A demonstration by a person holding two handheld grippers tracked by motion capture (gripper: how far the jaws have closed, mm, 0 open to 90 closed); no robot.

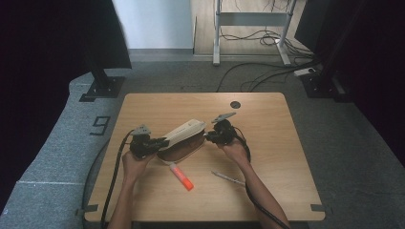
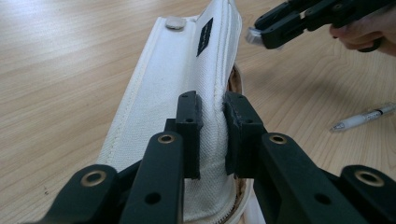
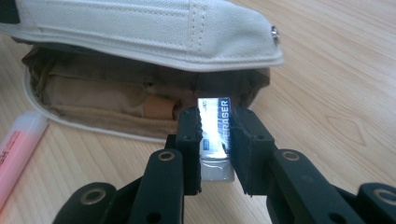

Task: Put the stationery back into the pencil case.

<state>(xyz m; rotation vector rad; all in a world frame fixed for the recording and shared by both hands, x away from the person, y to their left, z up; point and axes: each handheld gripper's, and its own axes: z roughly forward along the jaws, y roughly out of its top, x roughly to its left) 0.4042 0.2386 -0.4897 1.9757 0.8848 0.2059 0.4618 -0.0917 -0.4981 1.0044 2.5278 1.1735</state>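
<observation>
While lid lifted, pencil case (image 3: 140, 100) gapes — eraser (image 3: 215, 135) at mouth

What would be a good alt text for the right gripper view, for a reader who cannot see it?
The right tongs grip an eraser in a printed sleeve, held just in front of the open mouth of a cream pencil case with a brown lining. The case lies on a wooden table, and an orange highlighter lies at the left edge.
</observation>
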